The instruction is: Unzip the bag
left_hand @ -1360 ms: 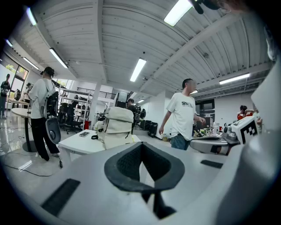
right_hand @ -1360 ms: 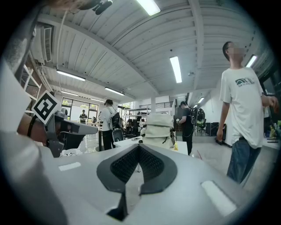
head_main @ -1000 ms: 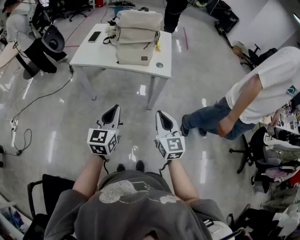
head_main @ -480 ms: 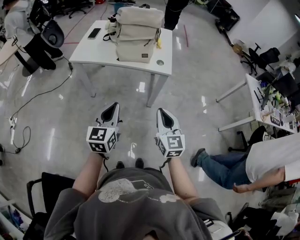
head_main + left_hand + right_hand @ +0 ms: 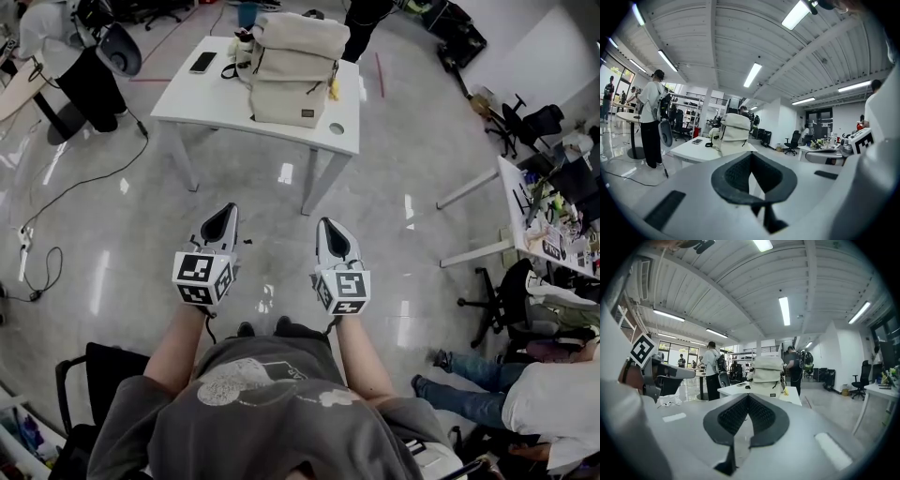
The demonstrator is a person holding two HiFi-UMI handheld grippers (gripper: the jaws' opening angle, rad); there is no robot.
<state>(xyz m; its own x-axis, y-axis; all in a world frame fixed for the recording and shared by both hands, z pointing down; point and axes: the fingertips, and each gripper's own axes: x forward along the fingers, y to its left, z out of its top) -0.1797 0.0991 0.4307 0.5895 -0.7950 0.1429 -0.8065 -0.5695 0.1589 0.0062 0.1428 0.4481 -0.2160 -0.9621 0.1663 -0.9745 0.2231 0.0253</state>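
Bag [image 5: 292,66] stands upright on the white table [image 5: 187,98], well ahead of the person. Left gripper [image 5: 221,228] and right gripper [image 5: 330,239] are both pressed closed and empty, 2 idle tools. Unzipping judged not begun; reach, grip and pull all remain.

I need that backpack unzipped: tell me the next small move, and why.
Probably step forward toward the white table: the beige backpack stands on it well ahead, while the left gripper and right gripper hover shut and empty above the floor, far short of it.
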